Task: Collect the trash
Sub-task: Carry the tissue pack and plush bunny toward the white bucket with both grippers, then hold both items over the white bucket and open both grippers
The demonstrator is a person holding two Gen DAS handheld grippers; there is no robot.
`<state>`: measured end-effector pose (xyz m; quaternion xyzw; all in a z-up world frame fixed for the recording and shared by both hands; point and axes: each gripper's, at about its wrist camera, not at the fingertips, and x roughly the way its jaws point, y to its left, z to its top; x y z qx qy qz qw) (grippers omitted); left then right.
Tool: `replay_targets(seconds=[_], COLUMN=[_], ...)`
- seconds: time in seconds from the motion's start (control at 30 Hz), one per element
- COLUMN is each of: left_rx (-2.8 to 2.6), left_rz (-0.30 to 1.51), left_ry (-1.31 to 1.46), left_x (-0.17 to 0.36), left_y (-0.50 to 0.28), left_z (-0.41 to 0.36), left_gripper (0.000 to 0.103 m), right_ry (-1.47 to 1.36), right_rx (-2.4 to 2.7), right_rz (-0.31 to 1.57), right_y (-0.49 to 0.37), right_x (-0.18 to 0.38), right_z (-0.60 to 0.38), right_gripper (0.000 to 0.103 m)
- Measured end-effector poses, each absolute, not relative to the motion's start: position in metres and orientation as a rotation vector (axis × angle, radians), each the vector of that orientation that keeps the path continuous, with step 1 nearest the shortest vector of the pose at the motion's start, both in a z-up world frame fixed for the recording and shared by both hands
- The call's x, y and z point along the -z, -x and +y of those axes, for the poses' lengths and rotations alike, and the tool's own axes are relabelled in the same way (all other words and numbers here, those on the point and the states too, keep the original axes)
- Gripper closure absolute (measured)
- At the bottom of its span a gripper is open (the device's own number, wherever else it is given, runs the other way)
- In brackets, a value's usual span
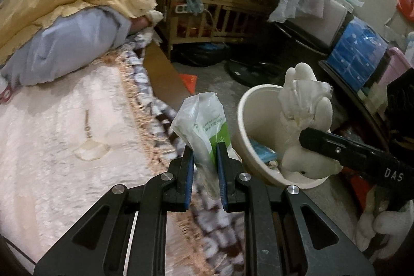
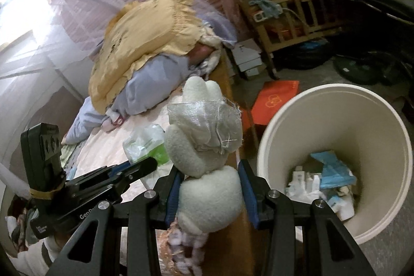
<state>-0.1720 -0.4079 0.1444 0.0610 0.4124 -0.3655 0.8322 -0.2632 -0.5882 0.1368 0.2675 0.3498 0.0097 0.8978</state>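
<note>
Wrapper (image 1: 204,128): crumpled clear plastic with a green-and-white printed panel, upright, pinched at its lower part, above the bed edge.
Plush toy (image 2: 207,162): white, gauze scrap over its upper part, clamped at the round lower part, just beside the bin.
Bin (image 2: 383,105): cream, round, on the floor, holding blue and white scraps.

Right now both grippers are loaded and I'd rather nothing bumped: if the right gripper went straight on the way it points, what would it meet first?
Probably the bed's edge. The right gripper, shut on the white plush toy, aims along it; the bin sits off to its right. Depth is unclear.
</note>
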Motion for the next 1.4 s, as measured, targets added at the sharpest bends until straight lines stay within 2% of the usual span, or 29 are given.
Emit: replay_targets(seconds=[1.4], left_rx=[0.932], left_rz=[0.978], left_ry=[-0.227], left_x=[-0.105], left_y=[0.177], left_z=[-0.543], left_gripper=[0.089], right_ry=[-0.713], right_rx=[0.197], right_rz=[0.740], right_y=[0.311], right_x=[-0.090], right_z=[-0.694], right_gripper=[0.062])
